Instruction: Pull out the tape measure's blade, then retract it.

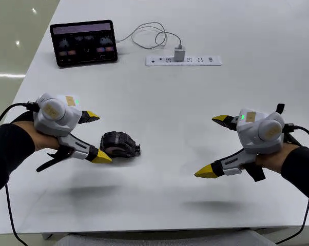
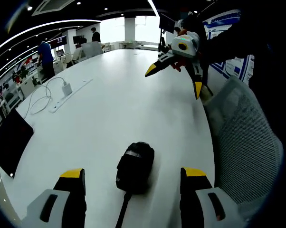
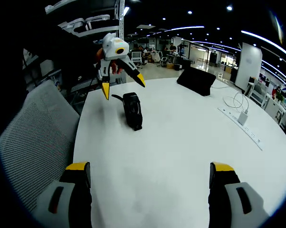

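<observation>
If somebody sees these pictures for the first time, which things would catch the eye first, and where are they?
Two yellow-tipped tools stand out: the left hand-held gripper and the right hand-held gripper, both open, low over the white table. A black tape measure lies just ahead of the left one's jaws, not gripped. Farther back are a dark tablet and a white power strip.

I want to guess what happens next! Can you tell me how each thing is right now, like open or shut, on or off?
tape measure: lying on the table, no blade out, not gripped.
left gripper: open, jaws just short of the tape measure.
right gripper: open, holding nothing.
tablet: screen on, propped up.
charger: plugged into the power strip.
</observation>
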